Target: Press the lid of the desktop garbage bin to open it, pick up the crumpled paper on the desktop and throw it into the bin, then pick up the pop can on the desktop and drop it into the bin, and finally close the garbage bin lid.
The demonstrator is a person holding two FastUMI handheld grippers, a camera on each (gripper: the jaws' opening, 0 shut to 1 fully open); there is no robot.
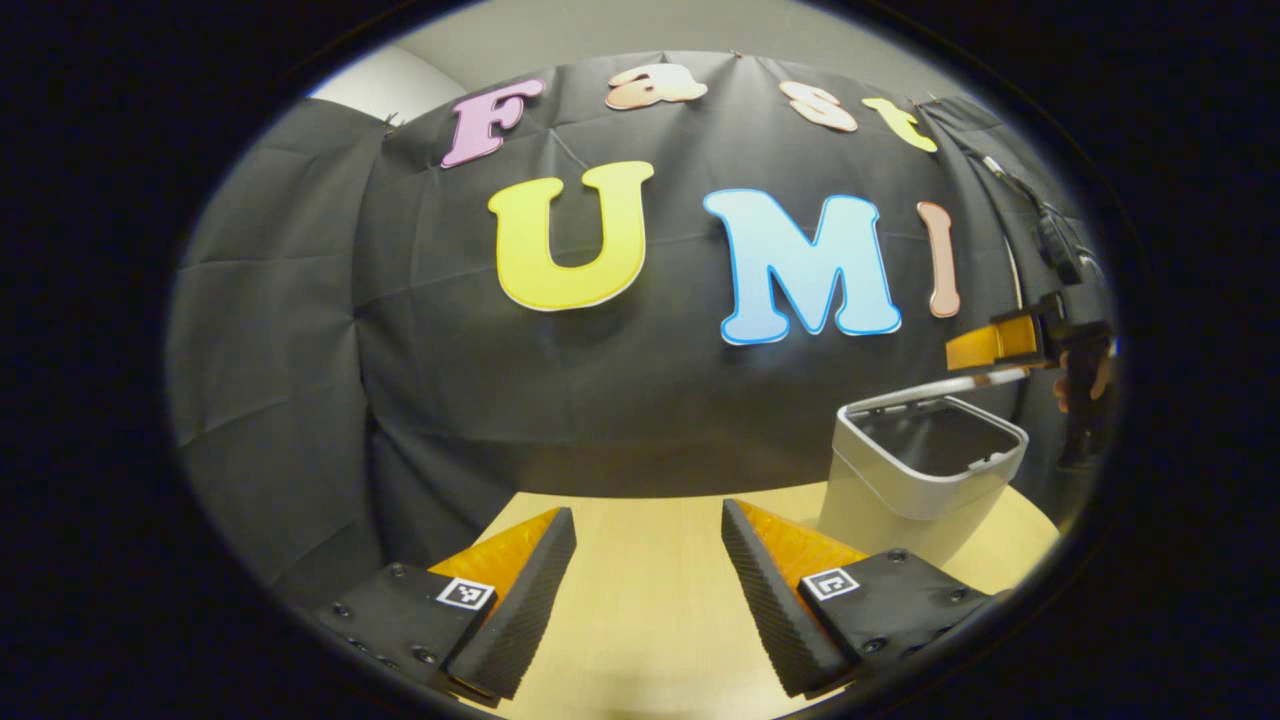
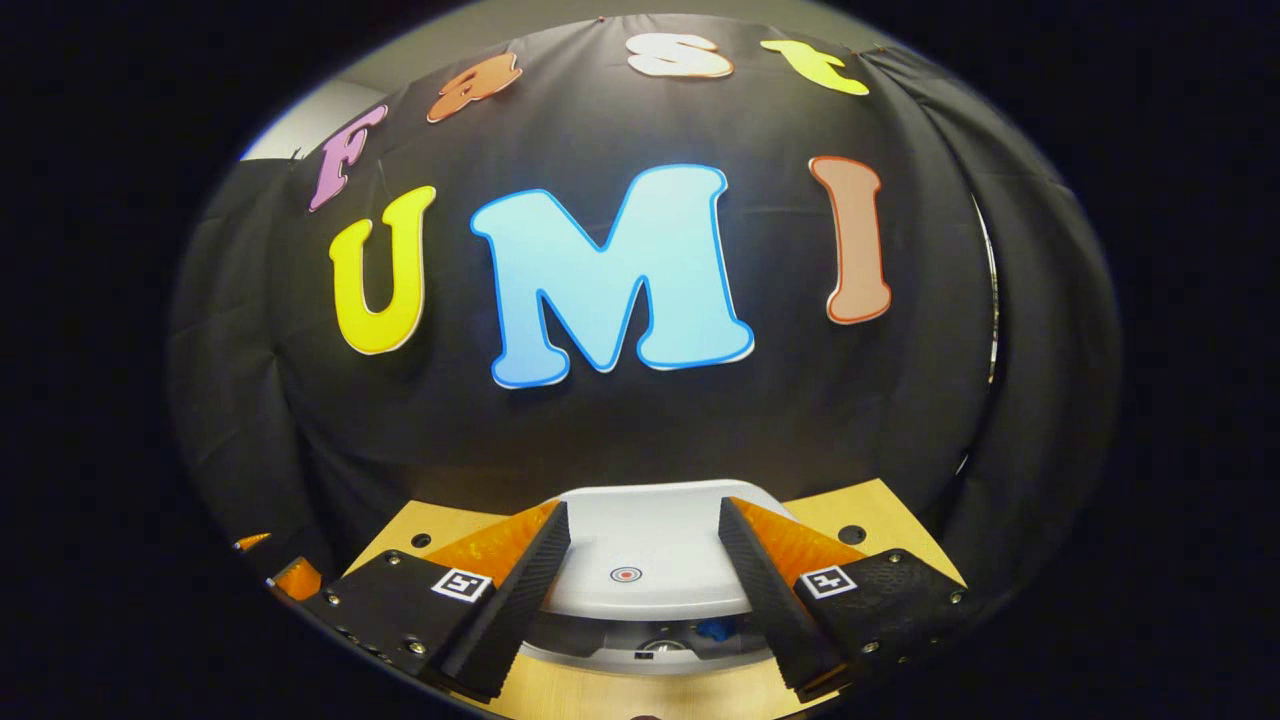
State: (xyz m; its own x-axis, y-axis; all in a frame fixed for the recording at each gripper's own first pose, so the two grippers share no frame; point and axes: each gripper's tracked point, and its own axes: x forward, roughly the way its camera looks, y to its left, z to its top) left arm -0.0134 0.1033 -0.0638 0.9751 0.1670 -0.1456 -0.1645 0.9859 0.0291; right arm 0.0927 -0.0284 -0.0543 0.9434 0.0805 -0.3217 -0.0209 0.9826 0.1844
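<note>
Bin (image 1: 915,470) stands on the wooden table (image 1: 640,600), to the right in left gripper view, lid (image 1: 940,393) raised part-way above its opening; interior looks dark, contents can't be made out there. Left gripper (image 1: 648,570) hangs low over bare tabletop, fingers spread wide, nothing btw them, well apart from the bin. Right gripper (image 1: 1000,345) shows at far right of same view, just above the lid's raised edge, w/ a hand (image 1: 1085,380) behind it; contact w/ lid unclear.

Right gripper view: right gripper (image 2: 645,570) sits directly over the bin lid (image 2: 640,560), fingers spread, one on each side of the lid's round mark (image 2: 626,574). Under the lid's near edge a gap shows into the bin (image 2: 640,655); a metal can top (image 2: 664,645) and sth blue visible inside, too small to tell more. Paper: can't tell.
</note>
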